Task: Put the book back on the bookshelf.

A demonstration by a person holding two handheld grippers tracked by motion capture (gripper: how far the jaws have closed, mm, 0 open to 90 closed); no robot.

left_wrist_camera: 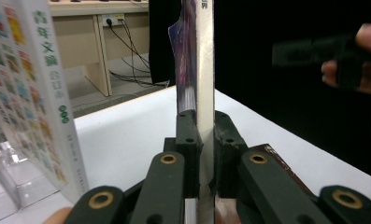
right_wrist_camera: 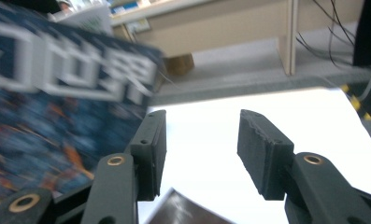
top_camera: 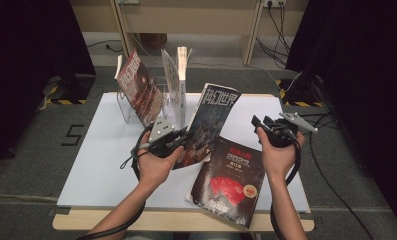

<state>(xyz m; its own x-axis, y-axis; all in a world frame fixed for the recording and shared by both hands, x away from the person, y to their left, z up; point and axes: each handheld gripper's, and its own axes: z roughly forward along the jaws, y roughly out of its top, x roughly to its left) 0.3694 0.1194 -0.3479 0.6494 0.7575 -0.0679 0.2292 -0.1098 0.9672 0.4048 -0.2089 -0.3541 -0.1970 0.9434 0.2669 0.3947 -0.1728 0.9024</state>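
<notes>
Left claw (top_camera: 182, 140): clamped on lower edge of blue magazine (top_camera: 211, 122), held upright just right of clear rack (top_camera: 131, 112).
Right claw (top_camera: 260, 125): open, empty, right of blue magazine.
Advice: steady top edge, slide into free slot.
Red magazine (top_camera: 228, 182): flat on surface (top_camera: 101, 165), untouched.

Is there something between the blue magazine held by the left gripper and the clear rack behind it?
Nothing visible blocks it. The blue magazine in the left gripper stands right of the clear rack, already holding magazines.

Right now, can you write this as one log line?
left gripper: shut on blue magazine, upright | right gripper: open, holding nothing | red magazine: flat on table
</notes>
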